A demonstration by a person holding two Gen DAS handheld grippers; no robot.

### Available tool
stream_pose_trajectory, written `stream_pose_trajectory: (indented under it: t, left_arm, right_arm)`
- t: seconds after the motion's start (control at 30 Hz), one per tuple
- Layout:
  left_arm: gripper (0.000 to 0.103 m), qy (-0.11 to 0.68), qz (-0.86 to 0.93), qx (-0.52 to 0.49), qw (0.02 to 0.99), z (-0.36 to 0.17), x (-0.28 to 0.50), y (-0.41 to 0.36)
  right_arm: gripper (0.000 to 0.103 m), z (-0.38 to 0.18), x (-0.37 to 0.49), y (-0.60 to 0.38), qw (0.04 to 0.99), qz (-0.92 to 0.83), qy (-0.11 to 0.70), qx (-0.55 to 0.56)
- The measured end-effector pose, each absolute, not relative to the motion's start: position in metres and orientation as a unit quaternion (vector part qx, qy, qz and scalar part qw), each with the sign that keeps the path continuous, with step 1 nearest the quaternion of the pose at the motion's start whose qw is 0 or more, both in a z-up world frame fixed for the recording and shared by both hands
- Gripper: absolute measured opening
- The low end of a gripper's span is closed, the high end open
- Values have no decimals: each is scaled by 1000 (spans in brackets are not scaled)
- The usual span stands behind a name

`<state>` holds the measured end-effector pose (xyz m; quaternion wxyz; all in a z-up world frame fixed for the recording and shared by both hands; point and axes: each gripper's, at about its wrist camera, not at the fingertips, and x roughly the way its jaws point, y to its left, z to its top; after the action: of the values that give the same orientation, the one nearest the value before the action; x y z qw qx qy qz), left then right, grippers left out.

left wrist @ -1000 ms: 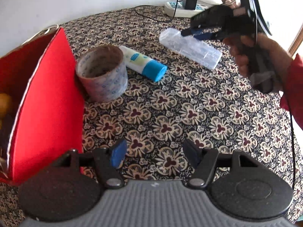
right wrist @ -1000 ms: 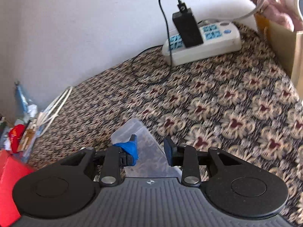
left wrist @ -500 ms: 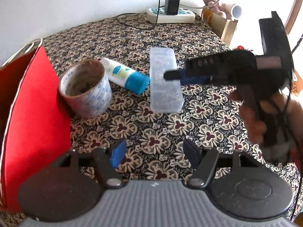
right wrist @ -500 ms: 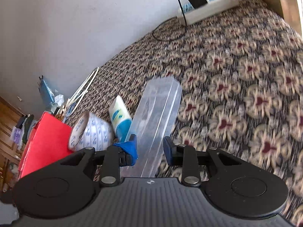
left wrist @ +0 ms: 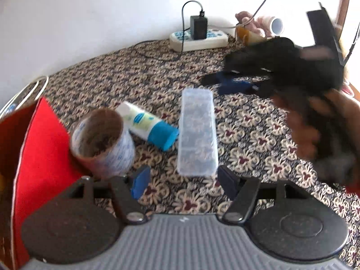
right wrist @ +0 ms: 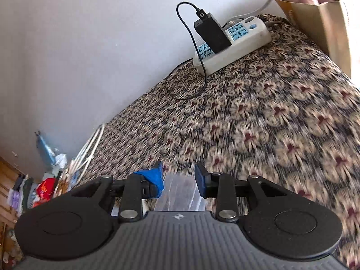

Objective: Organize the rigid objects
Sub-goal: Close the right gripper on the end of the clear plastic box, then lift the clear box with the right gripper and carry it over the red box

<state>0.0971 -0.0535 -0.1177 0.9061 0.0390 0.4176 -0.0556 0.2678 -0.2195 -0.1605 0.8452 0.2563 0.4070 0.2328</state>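
Down on the patterned tablecloth (left wrist: 254,135) lies a clear plastic box (left wrist: 197,132), long and narrow, its near end just ahead of the left gripper (left wrist: 183,181), whose fingers stand well apart with nothing between them. Just left of the box a white tube with a blue cap (left wrist: 149,126) lies on its side — the cap touching or nearly touching the box wall. Beside the tube stands a roll of tape (left wrist: 102,144), open end up, and it presses against a red bag (left wrist: 42,157) at the left edge.

The right gripper (right wrist: 178,177) is blurred in the left view (a dark shape above the far end of the box, held in a hand (left wrist: 315,130)). From its own camera the fingers are parted, and the clear box (right wrist: 180,193) shows below and between them; I cannot tell whether they touch it.

Farther back — against the white wall — sits a power strip (right wrist: 234,45) with a black charger (right wrist: 212,32) plugged in, and a brown paper bag (right wrist: 324,22) stands at the right.
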Motion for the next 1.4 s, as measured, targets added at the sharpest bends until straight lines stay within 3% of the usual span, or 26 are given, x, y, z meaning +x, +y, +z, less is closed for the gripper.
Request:
stream_pose_trajectory:
  t: [0.43, 0.8, 0.97, 1.1, 1.4]
  left_arm:
    - [71, 438, -68, 43, 896, -137, 91, -56]
    - [76, 465, -140, -47, 873, -137, 44, -60]
    - [78, 462, -150, -30, 874, -139, 42, -75]
    - [89, 465, -162, -22, 870, -143, 41, -85]
    - [89, 487, -178, -3, 855, -158, 26, -102]
  right_arm:
    - [14, -181, 221, -187, 814, 306, 446, 210]
    - [13, -190, 159, -236, 796, 274, 454, 292]
    - [15, -191, 133, -261, 785, 256, 461, 324]
    - [16, -186, 114, -281, 785, 242, 456, 343]
    - [16, -198, 78, -292, 761, 257, 487, 342]
